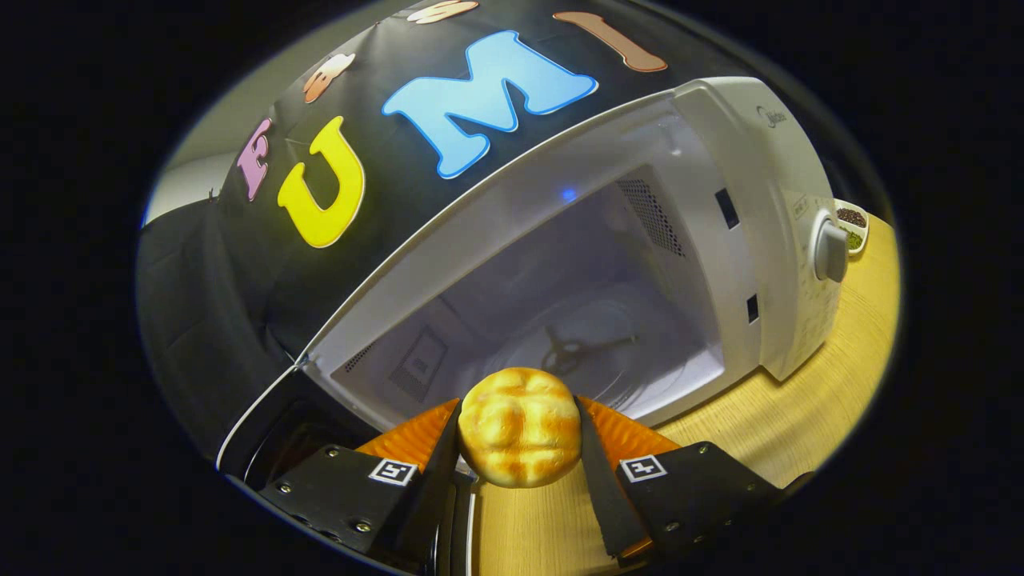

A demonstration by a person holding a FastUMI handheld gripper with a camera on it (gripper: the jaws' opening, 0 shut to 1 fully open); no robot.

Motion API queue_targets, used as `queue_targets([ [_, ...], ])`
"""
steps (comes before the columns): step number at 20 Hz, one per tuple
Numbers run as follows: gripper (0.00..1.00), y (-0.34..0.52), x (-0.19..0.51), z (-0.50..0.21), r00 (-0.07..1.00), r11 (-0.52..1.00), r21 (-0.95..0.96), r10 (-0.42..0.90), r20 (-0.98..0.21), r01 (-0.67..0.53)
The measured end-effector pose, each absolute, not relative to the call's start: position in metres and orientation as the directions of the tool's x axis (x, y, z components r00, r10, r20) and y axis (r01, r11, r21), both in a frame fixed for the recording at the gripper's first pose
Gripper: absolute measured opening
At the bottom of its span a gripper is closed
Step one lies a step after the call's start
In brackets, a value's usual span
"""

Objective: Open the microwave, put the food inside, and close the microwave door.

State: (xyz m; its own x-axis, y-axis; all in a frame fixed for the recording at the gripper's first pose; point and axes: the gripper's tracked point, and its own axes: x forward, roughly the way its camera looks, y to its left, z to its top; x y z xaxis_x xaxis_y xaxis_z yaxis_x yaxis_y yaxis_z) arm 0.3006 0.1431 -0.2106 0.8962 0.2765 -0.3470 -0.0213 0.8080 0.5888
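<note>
Between the 2 fingers [598, 448] of the gripper [520, 436], a round golden bread roll [519, 426] is clamped, the jaws closed against its left and right sides and holding it above the wooden tabletop [800, 424]. Just beyond the roll stands the white microwave [768, 240], its door [264, 432] swung open to the left and its cavity with glass turntable [608, 352] exposed; a control knob [830, 251] sits on its right panel, and a small dish [853, 224] lies on the tabletop behind it.
</note>
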Motion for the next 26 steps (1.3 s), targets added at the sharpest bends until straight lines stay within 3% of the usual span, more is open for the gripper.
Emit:
queue_targets([
  [12,0.79,0.143,0.345,-0.256,0.898,0.836,0.548,0.209,-0.386,0.042],
  [17,0.91,0.142,0.344,-0.251,0.91,0.86,0.509,0.178,-0.373,0.04],
  [18,0.98,0.139,0.343,-0.248,0.912,0.868,0.495,0.17,-0.374,0.042],
  [26,0.97,0.132,0.307,-0.212,0.922,0.894,0.449,0.182,-0.342,-0.009],
])
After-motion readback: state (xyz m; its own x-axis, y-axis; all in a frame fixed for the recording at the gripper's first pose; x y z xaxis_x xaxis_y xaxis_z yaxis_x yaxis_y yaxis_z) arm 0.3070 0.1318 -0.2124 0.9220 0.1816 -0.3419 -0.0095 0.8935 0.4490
